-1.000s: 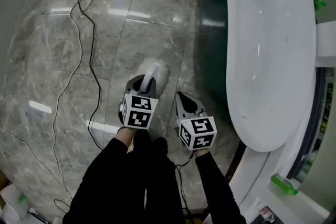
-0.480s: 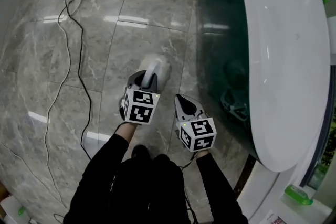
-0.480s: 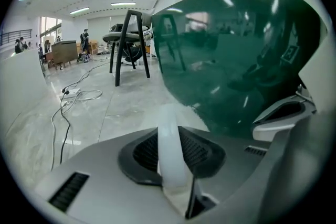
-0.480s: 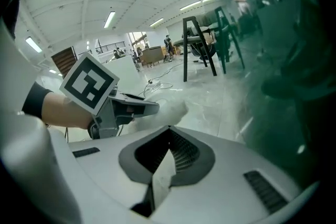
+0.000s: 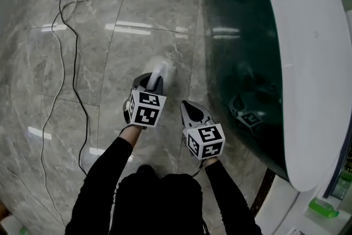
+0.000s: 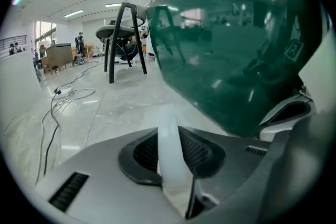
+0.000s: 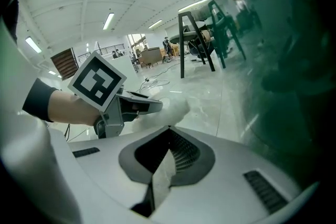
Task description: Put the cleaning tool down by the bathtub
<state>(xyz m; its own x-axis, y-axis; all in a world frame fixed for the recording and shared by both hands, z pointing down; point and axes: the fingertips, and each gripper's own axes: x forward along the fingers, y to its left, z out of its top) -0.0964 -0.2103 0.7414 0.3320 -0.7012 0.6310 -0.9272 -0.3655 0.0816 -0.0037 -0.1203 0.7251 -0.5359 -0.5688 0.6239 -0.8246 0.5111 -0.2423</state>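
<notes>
A: Note. Left tongs [image 5: 155, 81] pinching the tool [image 5: 161, 70] by its slim white handle, pale head pointing forward over the floor [image 5: 126, 14]. It is near the tub [image 5: 242, 36], by the dark green side, but apart from it. Cannot tell if the head touches the floor. Right tongs [image 5: 188, 104] pressed together, nothing in them, just beside the left.

B: Likely failure modes?

A: Three, all my own guesses.
1. Letting go too high. The stone looks polished, so the tool could bounce or skid off from the tub.
2. Swinging right while lowering. The head or the left tongs may knock the tub wall, which curves out over the floor here.
3. Handle catching between the pads on release, dragging the tool back as the hand lifts.

B: The cable [image 5: 58, 58]?

A: Well apart, to the left. Low concern unless the tool slides that way
</notes>
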